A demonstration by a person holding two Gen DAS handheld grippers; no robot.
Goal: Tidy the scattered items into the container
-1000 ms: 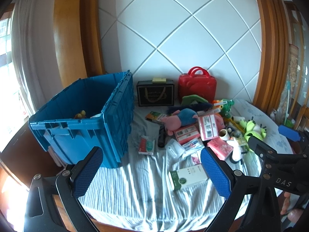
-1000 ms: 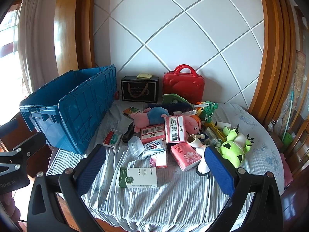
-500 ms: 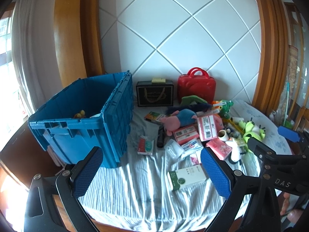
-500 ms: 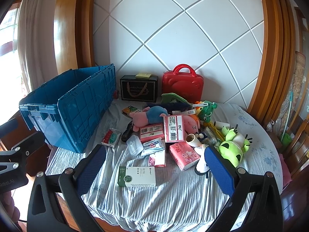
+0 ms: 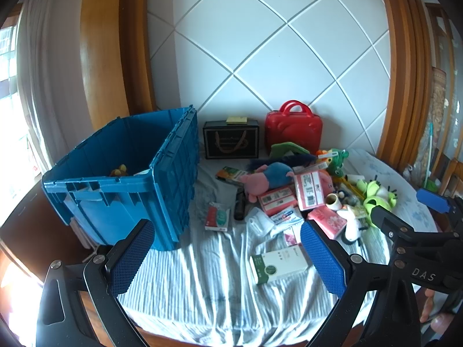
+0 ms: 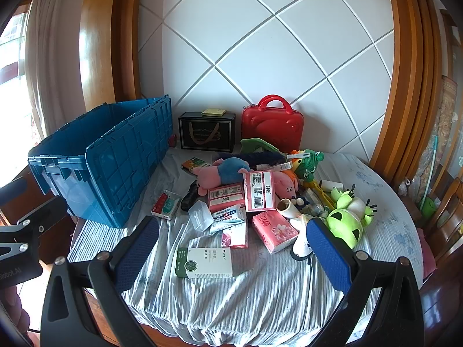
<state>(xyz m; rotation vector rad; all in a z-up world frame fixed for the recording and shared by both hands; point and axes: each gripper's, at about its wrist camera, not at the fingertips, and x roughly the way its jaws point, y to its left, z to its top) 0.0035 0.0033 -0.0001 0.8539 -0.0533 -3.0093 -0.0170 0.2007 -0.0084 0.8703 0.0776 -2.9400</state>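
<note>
A big blue crate (image 5: 124, 179) (image 6: 115, 162) stands open at the table's left, with a few things inside. Scattered items lie to its right: a white and green box (image 5: 277, 263) (image 6: 204, 261) nearest me, a pink tissue pack (image 6: 273, 230), a pink and blue plush (image 6: 225, 170), red boxes (image 6: 259, 190), a green frog plush (image 6: 347, 219). My left gripper (image 5: 228, 257) is open above the striped cloth, with the white and green box just inside its right finger. My right gripper (image 6: 231, 251) is open, with that same box between its fingers' lines.
A black gift box (image 6: 207, 130) and a red case (image 6: 272, 124) stand against the tiled wall. A striped cloth (image 6: 246, 295) covers the round table. Wooden chairs (image 6: 445, 219) are at the right. The other gripper's body (image 5: 419, 248) reaches in at the right of the left wrist view.
Both grippers have drifted slightly nearer the table and forward; the items sit a little lower in each view. Both stay open. Nothing on the table has moved.
</note>
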